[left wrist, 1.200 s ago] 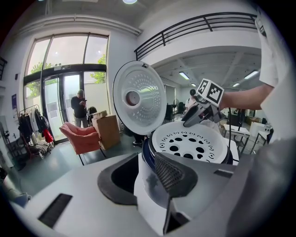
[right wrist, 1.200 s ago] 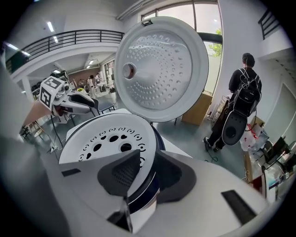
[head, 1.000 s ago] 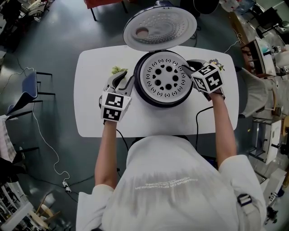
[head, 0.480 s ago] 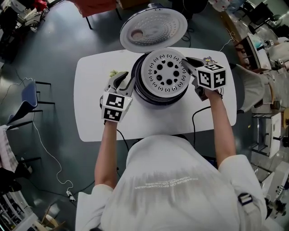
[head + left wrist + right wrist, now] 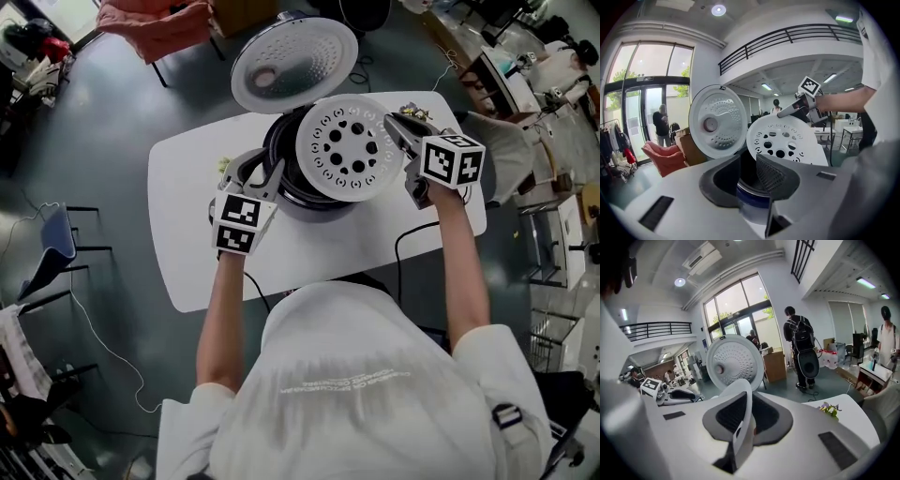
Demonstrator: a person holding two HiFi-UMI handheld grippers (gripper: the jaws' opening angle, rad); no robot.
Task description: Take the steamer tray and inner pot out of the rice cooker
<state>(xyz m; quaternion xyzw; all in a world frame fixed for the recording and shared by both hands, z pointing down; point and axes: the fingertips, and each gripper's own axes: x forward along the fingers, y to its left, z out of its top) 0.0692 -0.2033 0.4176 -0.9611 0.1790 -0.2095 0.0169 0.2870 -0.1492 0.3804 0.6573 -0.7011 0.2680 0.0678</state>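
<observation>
White plastic steamer tray (image 5: 349, 148), perforated: tilted and raised above the mouth of the rice cooker (image 5: 281, 164). Its right rim is pinched in the right tongs (image 5: 398, 127), which have just been closing on it. First removal judged about half done: the tray is out of the cooker but not yet set on the bench (image 5: 309, 244).
Inner pot (image 5: 733, 171): judged still seated inside the cooker; removal outstanding.
Left tongs (image 5: 258, 169): at the cooker's left rim, straddling the wall and apparently clamping it.
Lid (image 5: 293, 64): open, standing behind the cooker.
Forearms: both extended, one either side of the cooker, tongs pointing slightly downward.
</observation>
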